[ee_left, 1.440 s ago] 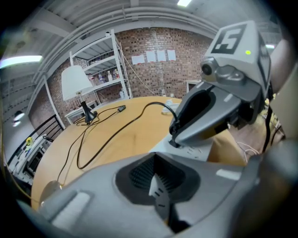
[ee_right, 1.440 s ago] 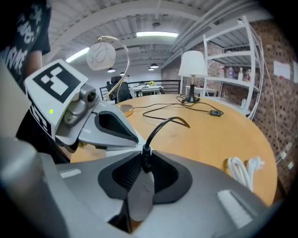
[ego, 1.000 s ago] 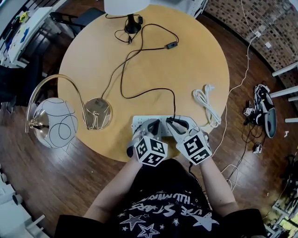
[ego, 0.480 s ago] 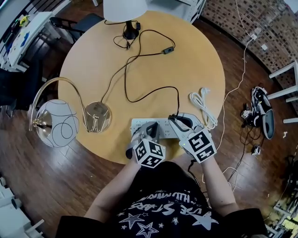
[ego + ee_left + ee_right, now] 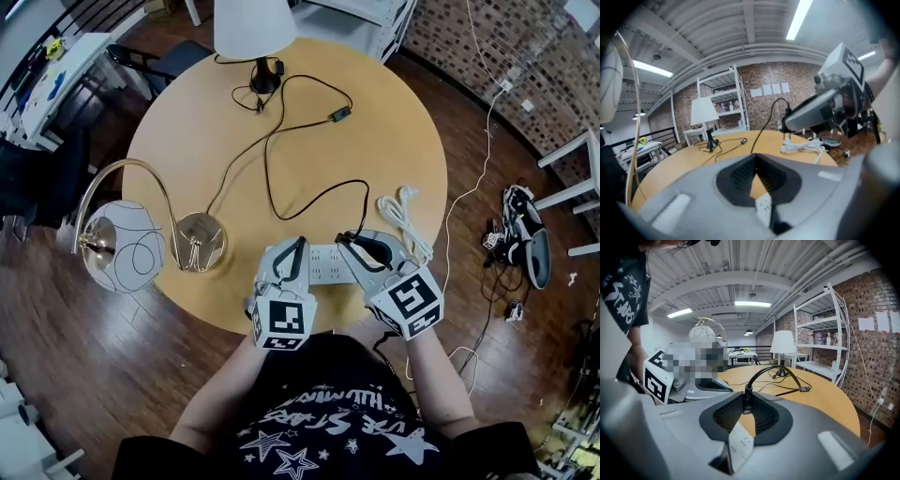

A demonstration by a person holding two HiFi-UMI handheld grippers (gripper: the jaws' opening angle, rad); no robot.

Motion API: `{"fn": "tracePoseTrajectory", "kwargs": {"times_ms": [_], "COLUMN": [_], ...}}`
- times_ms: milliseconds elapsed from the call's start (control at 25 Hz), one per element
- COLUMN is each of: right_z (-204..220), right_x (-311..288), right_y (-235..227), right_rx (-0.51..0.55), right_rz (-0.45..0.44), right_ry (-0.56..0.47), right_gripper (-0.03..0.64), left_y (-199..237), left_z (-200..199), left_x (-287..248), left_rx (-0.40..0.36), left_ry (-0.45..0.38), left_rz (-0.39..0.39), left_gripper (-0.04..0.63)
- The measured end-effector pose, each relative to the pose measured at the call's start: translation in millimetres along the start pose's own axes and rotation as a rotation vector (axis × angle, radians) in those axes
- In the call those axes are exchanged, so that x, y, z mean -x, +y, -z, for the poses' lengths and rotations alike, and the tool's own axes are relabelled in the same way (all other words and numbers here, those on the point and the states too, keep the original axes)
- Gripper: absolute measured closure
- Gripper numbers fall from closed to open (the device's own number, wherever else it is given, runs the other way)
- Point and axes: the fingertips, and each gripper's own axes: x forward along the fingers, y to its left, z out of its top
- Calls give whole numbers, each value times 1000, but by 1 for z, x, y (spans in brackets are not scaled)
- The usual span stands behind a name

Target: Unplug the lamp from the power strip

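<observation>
**Plug gripped, pull in progress**

Over the last second the two grippers have drawn apart along the strip, the left one sliding toward its left end, and the cord's loop has shifted beside the plug.

The round counter (image 5: pixel 394 159) carries two lamps: one white-shaded table lamp (image 5: pixel 253 23) at the far edge and one gold arc lamp (image 5: pixel 127 246) with a glass globe overhanging the left. One white power strip (image 5: pixel 323 265) lies at the near edge.

Of the two grippers, the left gripper (image 5: pixel 296 251) has its jaws together on nothing, over the strip's left end. The right gripper (image 5: pixel 349 246) has its jaws clamped on the single black plug (image 5: pixel 746 397). Whether the prongs are clear cannot be told.

One coiled white cable (image 5: pixel 405 217) lies beside the strip, and one black cord (image 5: pixel 309 197) carries one inline switch (image 5: pixel 339 116).

The extraction step looks underway. Next comes a straight lift away while the strip stays steadied.
</observation>
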Motion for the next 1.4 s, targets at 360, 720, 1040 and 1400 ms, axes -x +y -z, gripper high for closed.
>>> {"fn": "tracePoseTrajectory", "kwargs": {"times_ms": [360,720,1040,1400], "right_z": [-11,-11,-13,-19], "right_x": [7,1,3,3], "right_y": [-9,-3,0,1], "right_rx": [-212,-175,-163,-144], "right_rz": [36,50,60,62], "right_ry": [-111,-115,-122,-127], "right_gripper": [558,561,560,561], "left_y": [24,26,26,26], "left_z": [-48,-54,-50,-54], "left_x": [35,44,45,47], "left_rx": [58,80,88,63], "left_ry": [-219,-224,-227,-243], "left_rz": [-116,-107,-107,-99], "left_gripper": [592,592,592,592]}}
